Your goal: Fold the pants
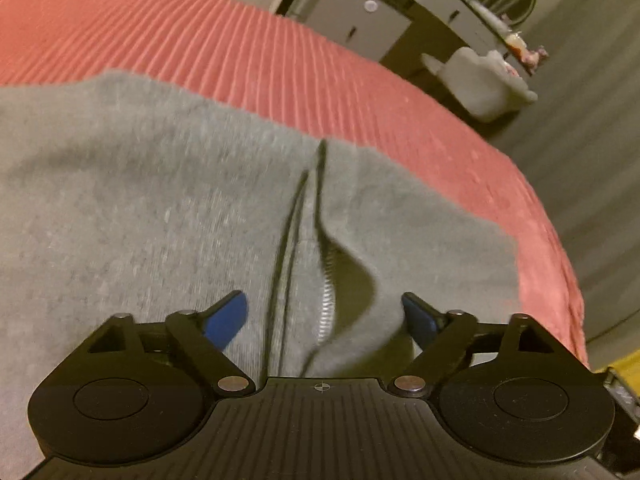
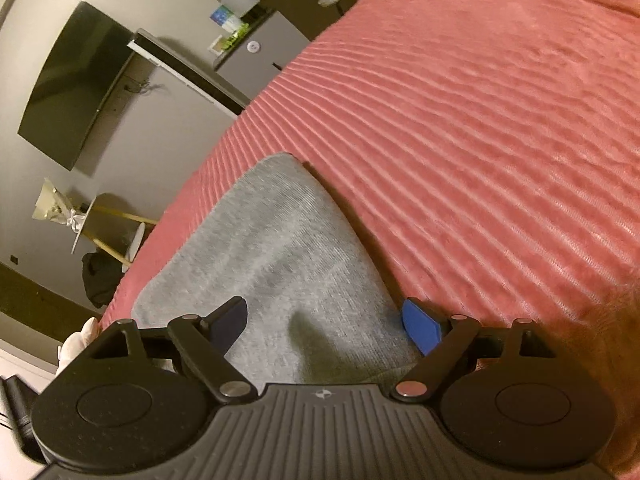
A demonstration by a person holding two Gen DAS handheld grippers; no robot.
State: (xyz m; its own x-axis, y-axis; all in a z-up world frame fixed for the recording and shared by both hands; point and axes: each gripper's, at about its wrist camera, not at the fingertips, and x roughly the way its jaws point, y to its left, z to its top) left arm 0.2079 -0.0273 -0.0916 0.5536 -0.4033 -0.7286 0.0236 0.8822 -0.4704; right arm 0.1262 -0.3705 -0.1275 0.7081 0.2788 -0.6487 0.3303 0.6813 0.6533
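Note:
Grey pants (image 1: 152, 184) lie spread on a pink ribbed bedspread (image 1: 224, 40). In the left wrist view a pocket with a silver zipper (image 1: 326, 284) and two dark drawstrings (image 1: 288, 240) lie straight ahead. My left gripper (image 1: 324, 318) is open, its blue fingers just above the fabric on either side of the zipper. In the right wrist view a grey leg or folded end of the pants (image 2: 280, 248) runs away from me on the bedspread (image 2: 480, 120). My right gripper (image 2: 324, 326) is open over this cloth and holds nothing.
The bed's edge curves at the right of the left wrist view, with grey floor (image 1: 592, 140) and a white basket (image 1: 480, 80) beyond. Cabinets (image 2: 260, 56), a dark screen (image 2: 72, 84) and a small round table (image 2: 88, 220) stand past the bed's left edge.

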